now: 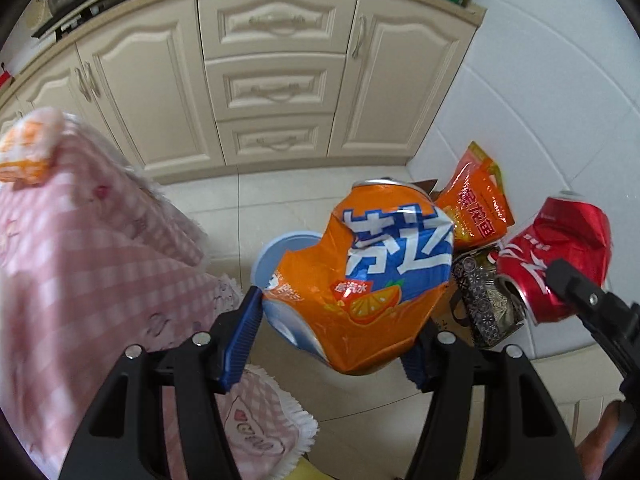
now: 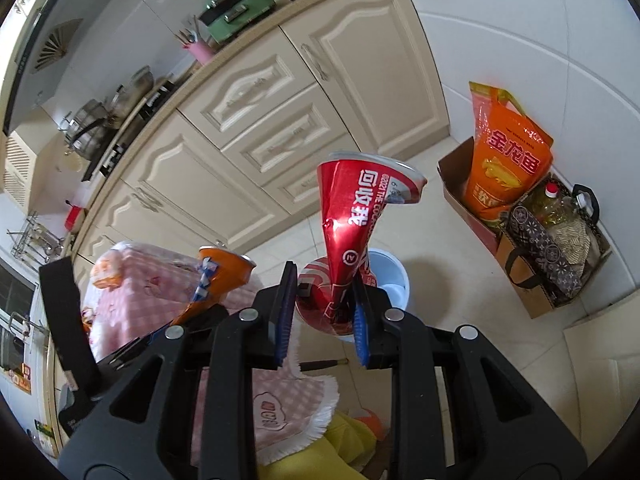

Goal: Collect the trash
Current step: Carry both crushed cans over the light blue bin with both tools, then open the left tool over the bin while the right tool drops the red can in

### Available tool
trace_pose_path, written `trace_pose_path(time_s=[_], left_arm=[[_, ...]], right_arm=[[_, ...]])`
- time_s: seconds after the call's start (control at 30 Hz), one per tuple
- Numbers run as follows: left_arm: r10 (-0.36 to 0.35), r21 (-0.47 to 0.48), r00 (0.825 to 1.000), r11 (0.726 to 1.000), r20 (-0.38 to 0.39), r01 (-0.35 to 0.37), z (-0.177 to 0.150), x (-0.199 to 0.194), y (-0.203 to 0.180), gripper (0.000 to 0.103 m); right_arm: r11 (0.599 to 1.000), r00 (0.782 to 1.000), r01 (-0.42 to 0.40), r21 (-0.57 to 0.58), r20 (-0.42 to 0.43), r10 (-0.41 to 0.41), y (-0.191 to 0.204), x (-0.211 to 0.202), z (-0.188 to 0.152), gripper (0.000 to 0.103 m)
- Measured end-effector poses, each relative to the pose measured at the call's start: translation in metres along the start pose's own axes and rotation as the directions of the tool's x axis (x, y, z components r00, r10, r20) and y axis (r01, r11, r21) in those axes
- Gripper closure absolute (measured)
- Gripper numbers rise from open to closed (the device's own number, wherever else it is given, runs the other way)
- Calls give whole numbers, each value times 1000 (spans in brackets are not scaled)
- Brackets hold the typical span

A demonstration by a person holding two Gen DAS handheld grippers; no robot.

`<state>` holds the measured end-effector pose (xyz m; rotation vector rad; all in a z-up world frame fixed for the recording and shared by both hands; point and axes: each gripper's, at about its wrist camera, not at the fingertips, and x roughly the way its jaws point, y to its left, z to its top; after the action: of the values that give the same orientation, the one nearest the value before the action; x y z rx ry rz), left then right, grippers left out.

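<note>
My left gripper (image 1: pixel 334 328) is shut on a crushed orange soda can (image 1: pixel 360 268) and holds it in the air above a light blue bin (image 1: pixel 276 252) on the floor. My right gripper (image 2: pixel 324 308) is shut on a crushed red cola can (image 2: pixel 352 220), also held over the blue bin (image 2: pixel 394 280). The red can (image 1: pixel 556 264) and the right gripper show at the right of the left wrist view. The orange can (image 2: pixel 218 280) shows at the left of the right wrist view.
A table with a pink checked cloth (image 1: pixel 88 248) stands at the left, with an orange packet (image 1: pixel 28 148) on it. Cream kitchen cabinets (image 1: pixel 272 80) run along the back. A cardboard box with an orange rice bag (image 2: pixel 508 160) and oil bottles stands by the white wall.
</note>
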<state>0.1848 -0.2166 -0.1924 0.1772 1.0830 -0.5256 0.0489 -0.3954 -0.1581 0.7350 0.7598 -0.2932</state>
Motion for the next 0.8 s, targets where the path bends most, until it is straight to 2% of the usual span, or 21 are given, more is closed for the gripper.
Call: trace_pose_path(time_s=[0.27, 0.4, 0.5, 0.8], left_arm=[[29, -33, 999, 999, -25, -29, 24, 48, 2, 41], [79, -50, 996, 995, -38, -81, 32, 64, 8, 41], [84, -50, 995, 995, -60, -87, 36, 76, 12, 37], [109, -71, 990, 991, -87, -115, 34, 82, 25, 37]], right_arm=[[1000, 998, 21, -21, -67, -22, -1, 42, 15, 78], [999, 995, 27, -28, -96, -30, 1, 60, 18, 78], [999, 993, 29, -31, -115, -32, 2, 70, 19, 78], [998, 985, 33, -51, -168, -41, 7, 97, 20, 78]])
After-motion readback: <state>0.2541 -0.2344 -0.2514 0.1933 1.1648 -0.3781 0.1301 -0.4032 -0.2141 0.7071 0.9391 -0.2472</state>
